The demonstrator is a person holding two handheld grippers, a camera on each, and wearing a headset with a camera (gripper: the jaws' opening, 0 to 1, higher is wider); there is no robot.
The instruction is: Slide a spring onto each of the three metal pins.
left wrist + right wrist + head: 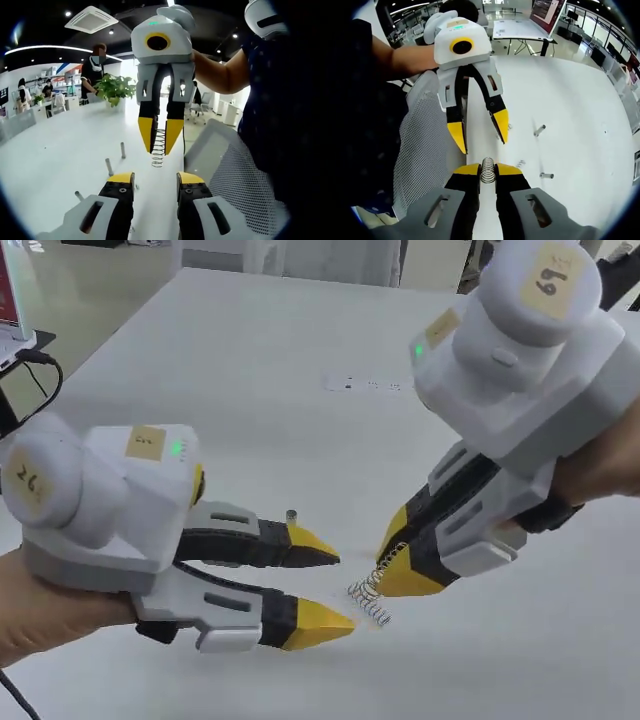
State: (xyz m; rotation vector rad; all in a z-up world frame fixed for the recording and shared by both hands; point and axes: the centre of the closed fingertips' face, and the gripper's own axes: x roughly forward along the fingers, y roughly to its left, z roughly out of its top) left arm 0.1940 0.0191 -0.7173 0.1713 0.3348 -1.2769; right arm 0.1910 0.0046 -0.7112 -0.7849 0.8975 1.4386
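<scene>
The right gripper (392, 575) clamps a spring (370, 600), its upper coils hidden by the jaws, beside the left gripper (342, 590), spread and empty, with one pin (291, 516) peeking behind, and stickers (558, 278) seemingly reading 69 and 26.

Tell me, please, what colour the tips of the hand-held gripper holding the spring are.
Yellow; best in the left gripper view, on the right hand-held gripper holding the spring.
</scene>
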